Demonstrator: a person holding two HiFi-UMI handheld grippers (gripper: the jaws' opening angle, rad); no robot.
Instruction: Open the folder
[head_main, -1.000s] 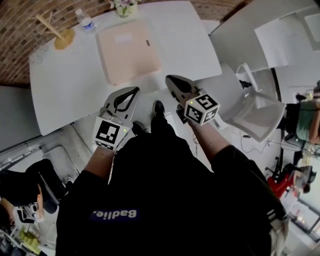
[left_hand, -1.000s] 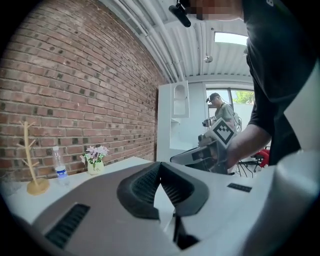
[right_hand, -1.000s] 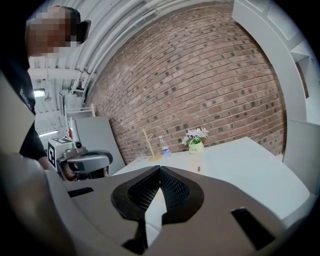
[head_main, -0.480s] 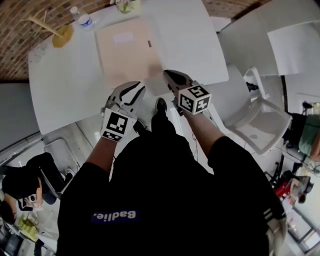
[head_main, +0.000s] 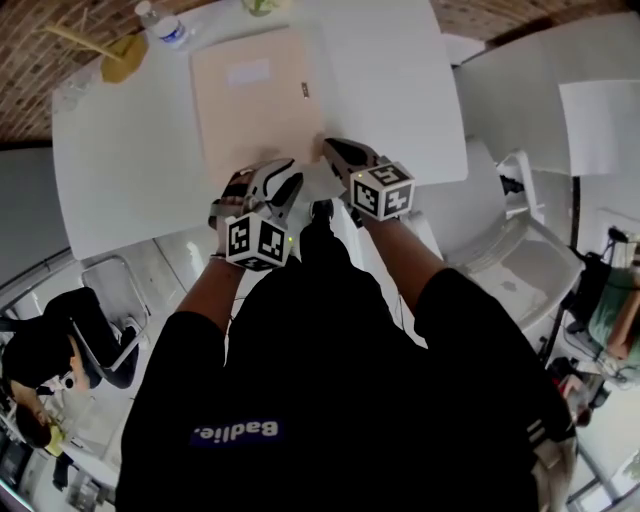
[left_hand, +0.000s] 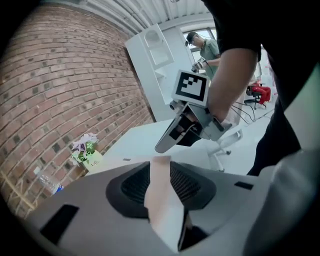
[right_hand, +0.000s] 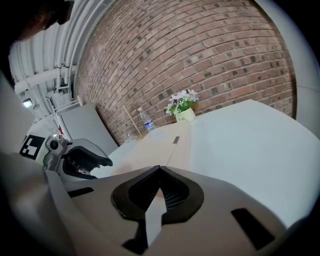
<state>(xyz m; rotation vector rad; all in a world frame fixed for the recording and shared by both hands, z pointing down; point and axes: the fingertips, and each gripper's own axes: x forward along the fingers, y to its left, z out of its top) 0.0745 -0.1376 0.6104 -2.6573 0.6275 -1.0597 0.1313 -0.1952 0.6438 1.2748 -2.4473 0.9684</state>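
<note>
The right gripper (right_hand: 160, 169) has its jaw tips together, with nothing between them. Ahead, a beige folder (right_hand: 150, 146) lies flat on the white table (right_hand: 240, 135). A flower pot (right_hand: 185, 115) and a bottle (right_hand: 146, 123) stand before the brick wall (right_hand: 200, 50). At the left, the left gripper (right_hand: 102, 168) has just been opening its jaws, and nothing is between them.

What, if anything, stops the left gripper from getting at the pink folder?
Probably nothing, so likely yes. The left gripper is at the near edge of the pink folder; its jaws have just been opening, nothing pinched between them yet. The right gripper is alongside, not across its path.
</note>
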